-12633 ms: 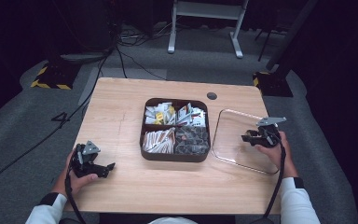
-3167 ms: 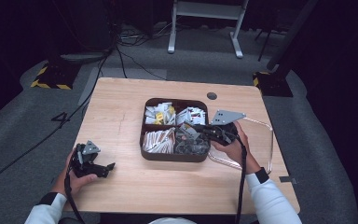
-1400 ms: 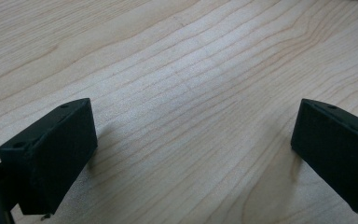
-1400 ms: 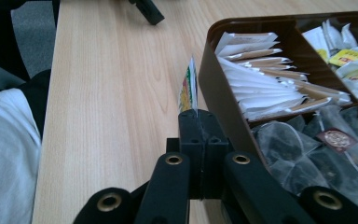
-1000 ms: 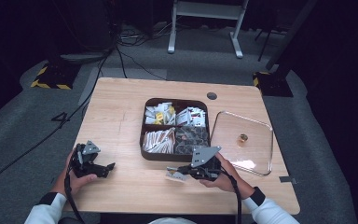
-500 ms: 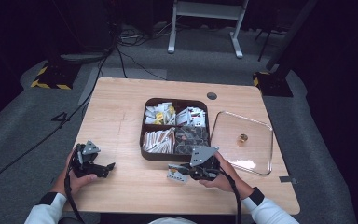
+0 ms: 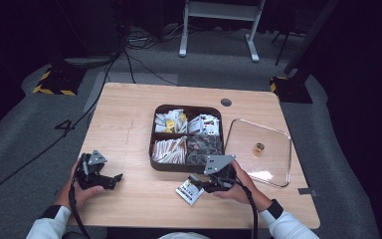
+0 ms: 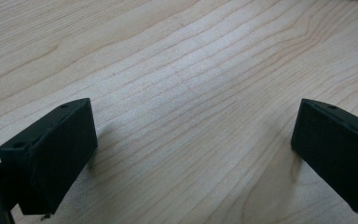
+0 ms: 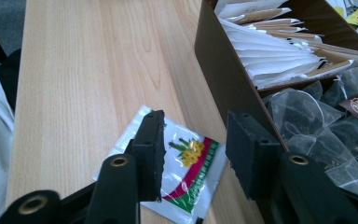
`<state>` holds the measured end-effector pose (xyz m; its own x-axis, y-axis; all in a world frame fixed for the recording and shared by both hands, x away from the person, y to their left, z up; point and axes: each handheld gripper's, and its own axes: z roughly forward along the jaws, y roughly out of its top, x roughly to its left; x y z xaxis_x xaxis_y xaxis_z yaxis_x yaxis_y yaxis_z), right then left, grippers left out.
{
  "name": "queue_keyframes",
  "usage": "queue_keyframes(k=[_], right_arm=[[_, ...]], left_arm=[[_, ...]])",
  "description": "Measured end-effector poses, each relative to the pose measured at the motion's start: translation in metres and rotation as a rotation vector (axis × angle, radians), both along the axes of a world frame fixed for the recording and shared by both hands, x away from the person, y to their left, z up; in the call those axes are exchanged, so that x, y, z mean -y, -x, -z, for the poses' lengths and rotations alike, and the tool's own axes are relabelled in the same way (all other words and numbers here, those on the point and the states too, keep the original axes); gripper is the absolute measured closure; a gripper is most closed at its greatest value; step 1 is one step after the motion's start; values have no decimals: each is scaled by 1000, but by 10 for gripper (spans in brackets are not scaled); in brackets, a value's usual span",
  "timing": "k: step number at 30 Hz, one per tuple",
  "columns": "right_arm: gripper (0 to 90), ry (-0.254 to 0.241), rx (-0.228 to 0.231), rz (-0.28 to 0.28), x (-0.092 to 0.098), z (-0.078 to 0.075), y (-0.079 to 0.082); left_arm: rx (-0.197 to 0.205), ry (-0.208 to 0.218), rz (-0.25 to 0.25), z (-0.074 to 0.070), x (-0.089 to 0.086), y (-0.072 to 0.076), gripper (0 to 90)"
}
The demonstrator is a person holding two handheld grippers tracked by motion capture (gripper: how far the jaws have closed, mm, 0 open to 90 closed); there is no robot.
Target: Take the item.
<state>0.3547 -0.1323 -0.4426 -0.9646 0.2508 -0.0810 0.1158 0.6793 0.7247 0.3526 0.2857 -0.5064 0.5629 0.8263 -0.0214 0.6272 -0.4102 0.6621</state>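
Note:
A white sachet [image 7: 188,191] [image 9: 186,172] with a red, green and yellow print lies flat on the table in front of a dark brown compartment box [image 7: 186,168] [image 9: 223,79]. My right gripper [image 7: 199,182] [image 9: 193,135] hovers just over the sachet, open, its jaws apart on either side of the printed part and gripping nothing. My left gripper [image 7: 113,178] [image 8: 191,135] rests at the near left of the table, wide open over bare wood.
The box holds paper stick packets [image 7: 169,149] [image 9: 279,51], dark tea bags [image 7: 204,148] [image 9: 326,126] and more sachets at the back. A clear glass lid [image 7: 271,134] with a small knob lies right of the box. The table's front edge is close behind both hands.
The right gripper carried the sachet from the box down to the table in front of it. Its jaws have now come apart and the sachet lies flat. The left gripper stayed still.

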Motion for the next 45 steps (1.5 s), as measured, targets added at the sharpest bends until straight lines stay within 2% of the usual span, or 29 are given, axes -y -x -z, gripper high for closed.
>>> queue_keyframes(k=[8, 16, 23, 32, 45], right_arm=[[506, -15, 17, 5, 3, -5, 2], [450, -47, 43, 45, 18, -13, -3], [388, -58, 87, 79, 30, -21, -6], [380, -93, 127, 177, 57, -31, -15], [364, -119, 150, 328, 98, -34, -33]], left_arm=[[1, -1, 1, 0, 0, 0, 5], [1, -1, 2, 0, 0, 0, 5], [1, -2, 2, 0, 0, 0, 5], [1, -1, 1, 0, 0, 0, 5], [0, 2, -1, 0, 0, 0, 5]])
